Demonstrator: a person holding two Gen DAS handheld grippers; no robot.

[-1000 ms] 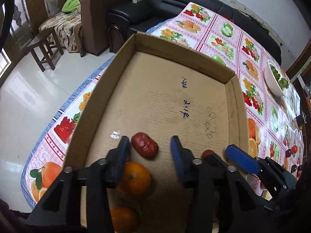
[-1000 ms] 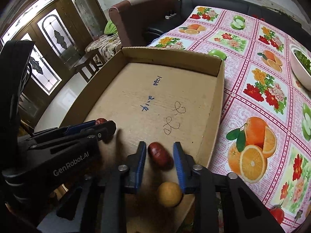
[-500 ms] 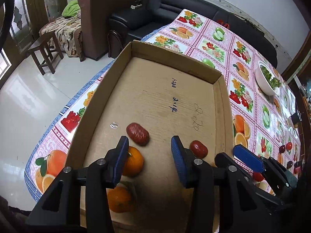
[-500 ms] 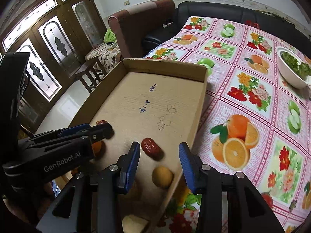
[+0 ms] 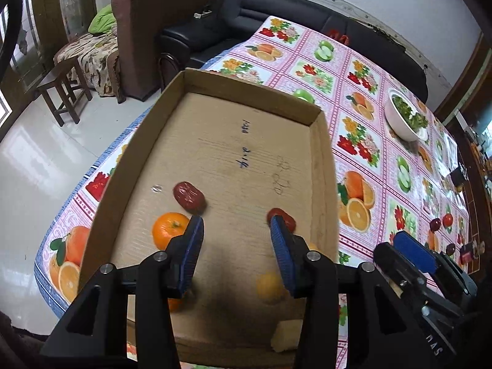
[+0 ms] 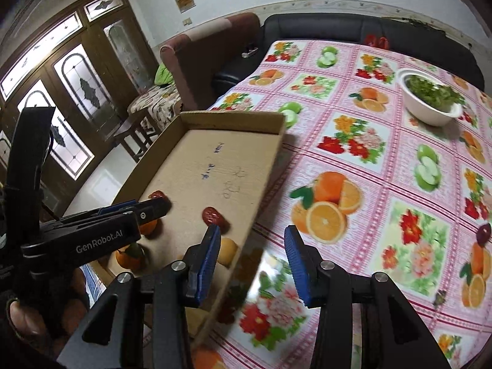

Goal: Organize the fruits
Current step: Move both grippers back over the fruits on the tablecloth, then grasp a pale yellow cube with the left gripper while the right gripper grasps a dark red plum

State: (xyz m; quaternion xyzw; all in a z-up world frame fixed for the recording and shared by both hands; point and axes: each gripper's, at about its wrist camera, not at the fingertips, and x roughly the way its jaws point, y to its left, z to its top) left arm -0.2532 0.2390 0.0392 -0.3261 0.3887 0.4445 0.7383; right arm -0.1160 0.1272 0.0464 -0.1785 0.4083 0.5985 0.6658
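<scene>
A shallow cardboard tray [image 5: 324, 166] [image 6: 264, 184] lies on the fruit-print tablecloth. In it lie two red dates [image 5: 188, 196] [image 5: 284, 216], oranges [image 5: 170, 229] and a yellow fruit [image 5: 268, 286]. My left gripper [image 5: 235, 230] hovers open above the tray's near end with nothing between its fingers. My right gripper [image 6: 251, 240] hangs over the tray's right wall, its jaws opening and empty; the released date [image 6: 212, 216] lies just beyond its left finger and the yellow fruit [image 6: 228, 251] beside it. Small loose fruits [image 5: 442, 222] [image 6: 483, 233] lie on the cloth to the right.
A white bowl of greens [image 6: 430, 101] [image 5: 404, 120] stands far right on the table [image 6: 384, 160]. A black sofa [image 5: 292, 9], a brown armchair [image 5: 147, 24] and a wooden stool [image 5: 61, 89] stand beyond the table's far end. A pale chunk [image 5: 286, 332] lies at the tray's near edge.
The right gripper let go of the date, widened its jaws and drew back to the right over the tray's wall. The left gripper pulled back and up a little, still open.
</scene>
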